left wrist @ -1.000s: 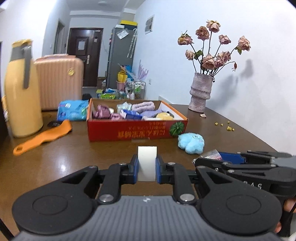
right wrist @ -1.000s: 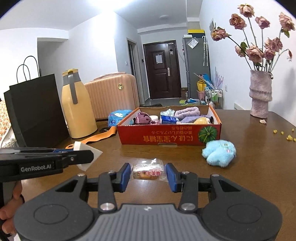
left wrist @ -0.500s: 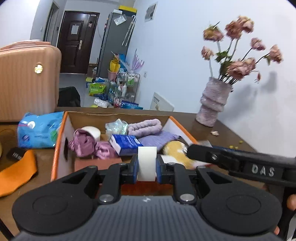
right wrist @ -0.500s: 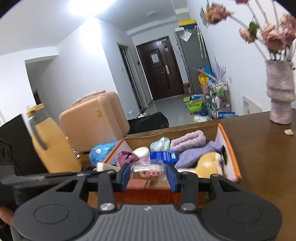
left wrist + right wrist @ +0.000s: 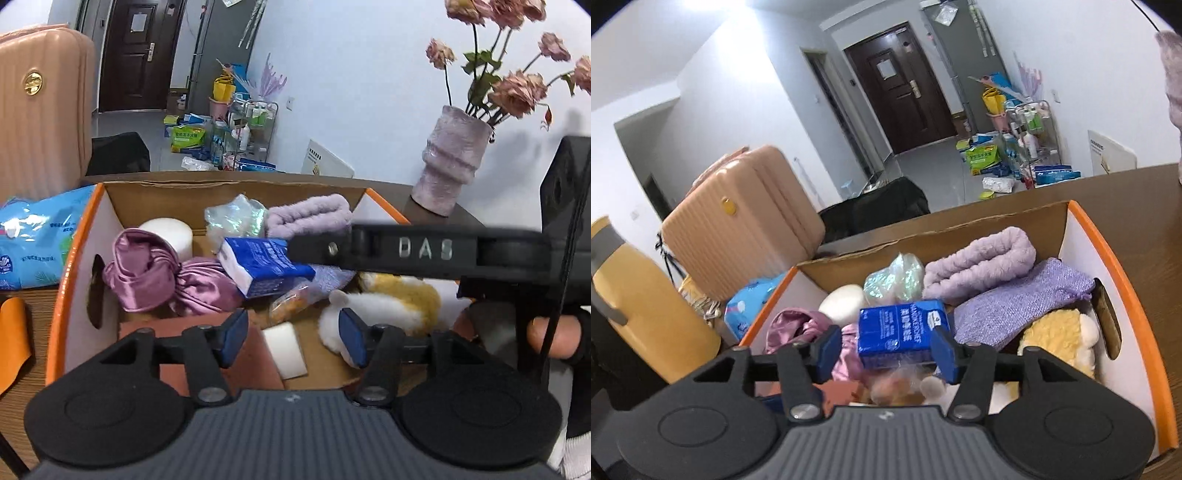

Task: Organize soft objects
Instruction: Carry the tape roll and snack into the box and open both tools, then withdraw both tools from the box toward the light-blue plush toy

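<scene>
Left wrist view: left gripper [image 5: 291, 338] wide apart, empty, above the box [image 5: 61, 291]; white foam block [image 5: 285, 349] lying on the box floor near the front edge. Probably light, squashy; best pinched across flat sides.

Right wrist view: right gripper [image 5: 884, 349] apart, empty; snack packet [image 5: 897, 384] underneath, near the blue tissue pack [image 5: 903, 334].

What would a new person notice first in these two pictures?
First, the orange-edged cardboard box, packed with soft things: a purple satin cloth at its left, a blue tissue pack in the middle. The open left gripper hovers over a white sponge block lying on the box floor. The right gripper hangs open above the tissue pack.
</scene>
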Available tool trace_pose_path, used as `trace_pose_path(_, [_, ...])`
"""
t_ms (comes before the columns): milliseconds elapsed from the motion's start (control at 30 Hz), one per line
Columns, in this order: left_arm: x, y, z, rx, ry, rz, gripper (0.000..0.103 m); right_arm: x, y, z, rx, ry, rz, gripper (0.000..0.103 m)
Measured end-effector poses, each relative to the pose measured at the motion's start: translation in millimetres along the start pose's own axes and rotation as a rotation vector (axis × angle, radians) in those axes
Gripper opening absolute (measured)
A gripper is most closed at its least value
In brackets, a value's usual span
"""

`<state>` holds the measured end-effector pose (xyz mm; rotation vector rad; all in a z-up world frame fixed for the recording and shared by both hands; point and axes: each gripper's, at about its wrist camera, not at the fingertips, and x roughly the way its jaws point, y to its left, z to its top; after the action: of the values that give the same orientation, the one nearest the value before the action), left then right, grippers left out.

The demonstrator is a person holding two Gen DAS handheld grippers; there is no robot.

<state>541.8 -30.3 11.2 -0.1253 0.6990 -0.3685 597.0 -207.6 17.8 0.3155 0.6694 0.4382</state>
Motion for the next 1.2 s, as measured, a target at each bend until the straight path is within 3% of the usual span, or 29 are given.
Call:
trace_pose_path(267, [-25,3,6,-0.020,-0.033,0.050,0.057,-37,5,3,-0.014,-0.067,-0.021,0.056])
trace_pose_path(400, [-66,-6,2,0.036,-0.083,0.116,0.064,-70,6,-4,-0.044,-0.063,-0.062,0.056])
trace_pose_path(600, [-145,-18,-33,0.027,-0.128,0.157,0.079,-149,16,-32,-0.150,-0.074,-0.159,0.061])
trace_pose_path(767, [-209,-45,-86,0.072,-0.192,0.224,0.092,-221,35,-87,-0.271,-0.109,-0.215,0.080])
trace_pose_path(900, [-257,-69,-143,0.064,-0.281,0.296,0.103,-275,49,-146,-0.299,-0.161,-0.207,0.082])
trace_pose_path(967, [-272,-77,-170,0.041,-0.304,0.312,0.103,-300,57,-179,-0.314,-0.211,-0.197,0.086])
trace_pose_path(1067, [-286,-85,-202,-0.008,-0.296,0.321,0.103,-333,68,-234,-0.341,-0.286,-0.203,0.090])
trace_pose_path(1200, [-298,-90,-228,-0.032,-0.259,0.343,0.103,-355,67,-274,-0.266,-0.275,-0.155,0.090])
